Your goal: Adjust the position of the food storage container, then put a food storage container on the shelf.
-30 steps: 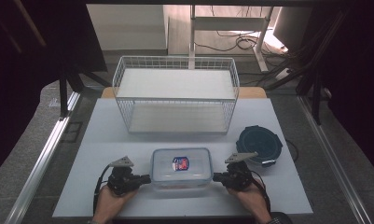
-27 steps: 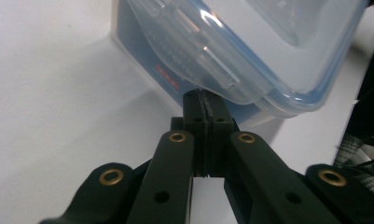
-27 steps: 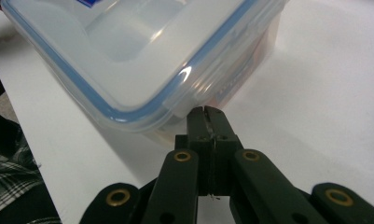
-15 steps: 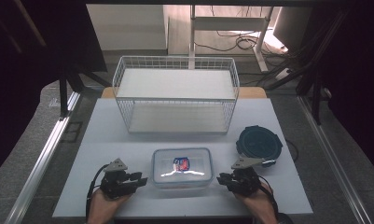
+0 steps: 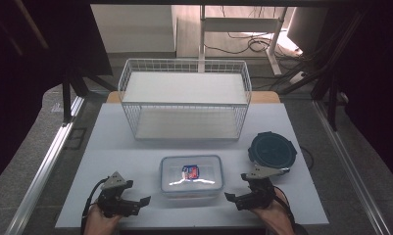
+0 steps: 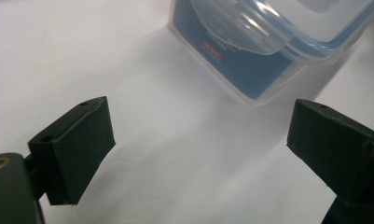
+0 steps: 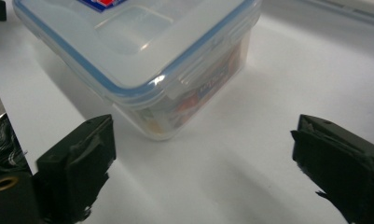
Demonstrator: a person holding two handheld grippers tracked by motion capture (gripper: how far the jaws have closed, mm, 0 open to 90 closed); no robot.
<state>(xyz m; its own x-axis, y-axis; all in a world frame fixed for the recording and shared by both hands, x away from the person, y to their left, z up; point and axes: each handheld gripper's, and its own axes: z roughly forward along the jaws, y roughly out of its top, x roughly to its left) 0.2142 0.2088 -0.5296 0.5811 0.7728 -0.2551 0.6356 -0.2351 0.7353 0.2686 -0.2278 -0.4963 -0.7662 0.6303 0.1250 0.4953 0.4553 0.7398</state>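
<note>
1. Now we are looking at the clear lidded box (image 5: 191, 175), which is sitting flat on the white desk (image 5: 135, 156) near its front edge, lid up, with its long axis running left to right across the desk and a red-and-blue label showing through the lid.
2. We are holding the left hand-held gripper (image 5: 144, 200) just off the box's left end and the right hand-held gripper (image 5: 230, 197) just off its right end, each pointing inward at the box.
3. We are seeing both pairs of jaws spread wide, having just been opening, with bare desk between them and no pad touching the box; in the left gripper view the box (image 6: 273, 42) is lying ahead beyond the jaws, and in the right gripper view a corner of the box (image 7: 142, 60) is lying ahead too.
4. We are noting a white wire basket (image 5: 184, 100) standing behind the box, apart from it.
5. We are noting a round dark lid (image 5: 272, 150) lying right of the box, close behind the right hand-held gripper.
</note>
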